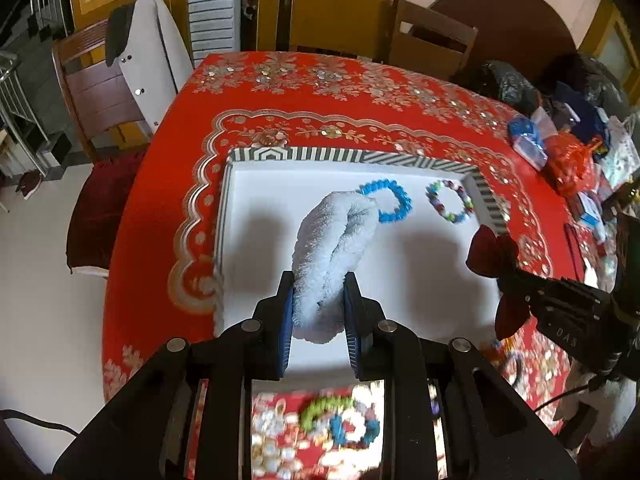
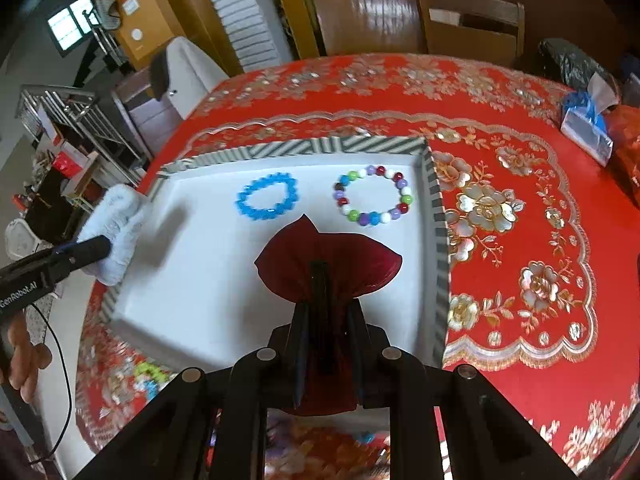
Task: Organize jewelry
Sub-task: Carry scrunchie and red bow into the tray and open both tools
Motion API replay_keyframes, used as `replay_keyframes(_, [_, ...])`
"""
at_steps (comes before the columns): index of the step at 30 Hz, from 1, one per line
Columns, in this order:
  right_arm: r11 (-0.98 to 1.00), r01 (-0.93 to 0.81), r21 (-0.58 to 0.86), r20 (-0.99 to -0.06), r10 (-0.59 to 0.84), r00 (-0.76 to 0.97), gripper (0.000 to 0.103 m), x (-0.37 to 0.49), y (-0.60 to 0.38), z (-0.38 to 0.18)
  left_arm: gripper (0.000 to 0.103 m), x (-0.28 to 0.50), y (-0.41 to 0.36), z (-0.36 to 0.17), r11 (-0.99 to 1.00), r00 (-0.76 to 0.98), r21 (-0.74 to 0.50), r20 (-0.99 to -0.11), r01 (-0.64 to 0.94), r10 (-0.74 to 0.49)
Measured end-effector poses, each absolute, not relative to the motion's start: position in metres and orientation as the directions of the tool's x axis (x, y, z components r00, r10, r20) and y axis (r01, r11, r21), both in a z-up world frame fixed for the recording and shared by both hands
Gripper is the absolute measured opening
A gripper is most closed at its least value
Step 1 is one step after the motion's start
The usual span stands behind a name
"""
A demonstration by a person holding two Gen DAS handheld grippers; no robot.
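Jaws of left gripper clamp a white scrunchie; right gripper grips, seemingly, a maroon bow.

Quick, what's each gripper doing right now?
Left gripper: shut on the white fluffy scrunchie.
Right gripper: shut on the dark red bow.

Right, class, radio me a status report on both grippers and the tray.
Left gripper shut on white fluffy scrunchie. Right gripper shut on dark red bow. Two bead bracelets in tray.
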State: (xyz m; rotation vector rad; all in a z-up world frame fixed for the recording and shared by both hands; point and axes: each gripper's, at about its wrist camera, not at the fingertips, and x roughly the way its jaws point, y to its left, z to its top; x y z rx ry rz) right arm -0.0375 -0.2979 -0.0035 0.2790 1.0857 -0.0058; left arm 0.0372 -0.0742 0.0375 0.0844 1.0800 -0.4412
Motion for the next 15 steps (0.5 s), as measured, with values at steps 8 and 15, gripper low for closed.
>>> replay_keyframes(8, [0.968, 0.165, 0.19, -0.899, 0.104, 0.425, 0.017, -0.013, -0.322, -0.029, 0.021, 0.08, -0.105, 0.014, 0.928, 0.384, -0.117, -0.887, 0.355, -0.259])
replay_keyframes(15, [0.975, 0.156, 0.158, -0.908, 0.081, 0.412, 0.017, 0.0, -0.328, -0.039, 0.021, 0.104, -0.119, -0.007, 0.941, 0.376, -0.087, -0.901, 0.328, -0.214])
